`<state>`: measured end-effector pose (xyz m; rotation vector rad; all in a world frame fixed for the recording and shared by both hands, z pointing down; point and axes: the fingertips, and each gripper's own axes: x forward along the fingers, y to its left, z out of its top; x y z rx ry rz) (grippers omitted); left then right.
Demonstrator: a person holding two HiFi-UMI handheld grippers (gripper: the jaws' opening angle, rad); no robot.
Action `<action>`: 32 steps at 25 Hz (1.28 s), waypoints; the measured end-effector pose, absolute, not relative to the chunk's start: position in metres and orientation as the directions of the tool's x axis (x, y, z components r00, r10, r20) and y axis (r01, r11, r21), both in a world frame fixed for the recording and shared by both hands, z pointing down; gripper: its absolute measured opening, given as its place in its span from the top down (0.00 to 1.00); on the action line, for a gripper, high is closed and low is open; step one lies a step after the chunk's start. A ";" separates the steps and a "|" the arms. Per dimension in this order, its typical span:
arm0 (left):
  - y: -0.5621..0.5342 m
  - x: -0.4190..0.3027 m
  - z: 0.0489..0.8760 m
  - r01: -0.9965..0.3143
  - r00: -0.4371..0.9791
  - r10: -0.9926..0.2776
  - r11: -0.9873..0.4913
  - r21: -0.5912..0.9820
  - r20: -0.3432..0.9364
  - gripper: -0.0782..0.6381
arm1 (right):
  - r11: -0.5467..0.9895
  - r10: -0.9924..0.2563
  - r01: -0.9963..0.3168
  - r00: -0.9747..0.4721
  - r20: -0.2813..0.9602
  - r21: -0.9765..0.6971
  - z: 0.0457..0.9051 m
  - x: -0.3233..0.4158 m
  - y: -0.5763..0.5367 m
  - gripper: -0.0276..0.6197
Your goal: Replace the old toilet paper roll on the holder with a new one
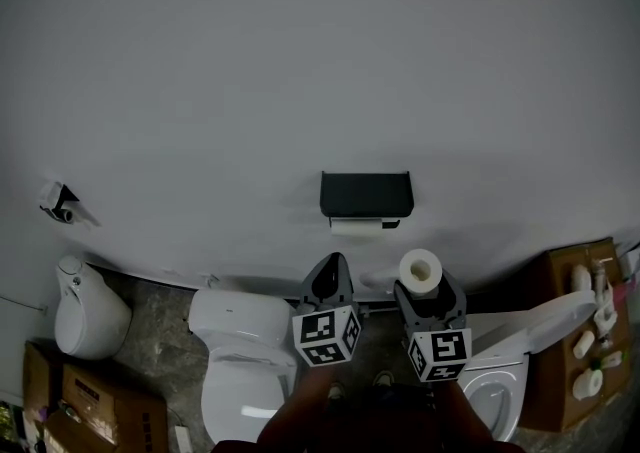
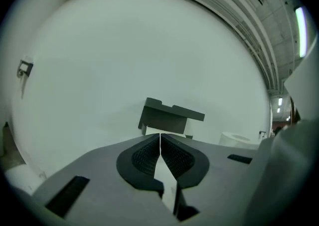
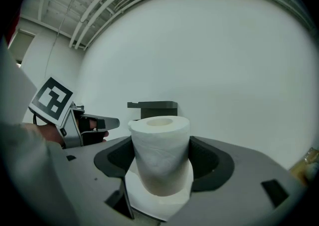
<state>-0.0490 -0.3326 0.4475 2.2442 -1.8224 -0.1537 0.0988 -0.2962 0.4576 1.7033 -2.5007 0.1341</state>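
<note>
Your left gripper (image 1: 333, 266) sits below the holder (image 1: 366, 195) and slightly to its left, with its jaws pressed together and nothing between them. Open them before you reach in, wide enough to take the old roll (image 1: 356, 227), which shows as a thin white strip just under the holder's dark cover. Come at that roll level and square to the wall, and pinch it across its body, not by the loose sheet. Work out first how the holder releases it, since the cover hides the spindle in every view. The holder is on the wall, well ahead of both tools, so close the gap slowly. Your right gripper (image 1: 424, 291), below the holder and to its right, is clamped on the new roll (image 1: 421, 270), which stands upright with its core hole facing up. Keep that squeeze gentle, because the soft paper will likely dent. Hold the new roll off to the holder's right until the old roll is out. You will probably need to tip it sideways to line its core up with the spindle.
</note>
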 end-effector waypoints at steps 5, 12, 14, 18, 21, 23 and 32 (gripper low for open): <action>-0.346 -0.047 0.464 -0.811 0.251 -0.964 -0.158 0.564 0.090 0.86 | 0.346 -0.928 -0.938 -0.344 0.145 -0.012 0.460 0.113 -0.298 0.42; -0.361 -0.036 0.464 -0.635 0.295 -0.955 -0.178 0.752 0.022 0.60 | 0.327 -0.933 -0.945 -0.327 0.150 -0.021 0.463 0.125 -0.299 0.42; -0.367 -0.033 0.466 -0.541 0.307 -0.952 -0.176 0.823 -0.002 0.56 | 0.325 -0.934 -0.946 -0.324 0.150 -0.019 0.463 0.128 -0.301 0.42; -0.381 -0.034 0.464 -0.365 0.303 -0.950 -0.191 0.911 -0.078 0.52 | 0.321 -0.935 -0.947 -0.319 0.155 -0.013 0.464 0.131 -0.303 0.42; -0.396 -0.038 0.468 -0.274 0.277 -0.955 -0.184 0.944 -0.105 0.52 | 0.320 -0.934 -0.947 -0.318 0.161 -0.012 0.466 0.133 -0.306 0.42; -0.404 -0.040 0.473 -0.241 0.263 -0.959 -0.172 0.955 -0.106 0.52 | 0.319 -0.935 -0.948 -0.316 0.163 -0.008 0.467 0.134 -0.307 0.42; -0.414 -0.038 0.476 -0.224 0.245 -0.963 -0.170 0.960 -0.114 0.59 | 0.307 -0.939 -0.952 -0.304 0.164 -0.006 0.469 0.140 -0.314 0.42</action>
